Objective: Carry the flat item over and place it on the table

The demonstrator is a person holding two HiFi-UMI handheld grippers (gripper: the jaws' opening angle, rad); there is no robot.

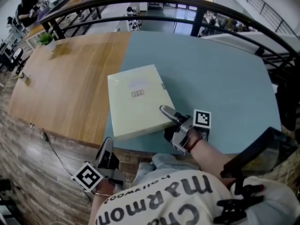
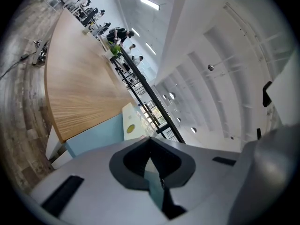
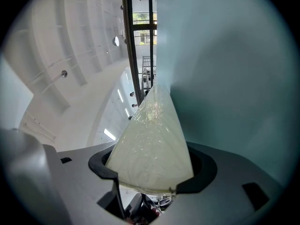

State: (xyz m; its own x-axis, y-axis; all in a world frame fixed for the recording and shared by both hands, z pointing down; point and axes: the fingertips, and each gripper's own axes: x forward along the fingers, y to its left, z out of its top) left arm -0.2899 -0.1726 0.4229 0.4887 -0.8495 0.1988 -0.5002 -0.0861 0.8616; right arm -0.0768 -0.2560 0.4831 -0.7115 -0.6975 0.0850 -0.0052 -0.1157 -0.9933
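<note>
Label print on flat box (image 1: 136, 108) too small to read, near corner hidden under right gripper (image 1: 168, 112), distant person (image 1: 26, 4) indistinct

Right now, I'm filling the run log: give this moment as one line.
right gripper: shut on flat item corner | left gripper: shut, empty, off the table | flat item: across wood-blue seam

The flat item (image 1: 137, 101) is a pale, film-wrapped box. It lies at the bench's (image 1: 225, 78) near edge, corner in my right tool (image 1: 166, 112).
</note>
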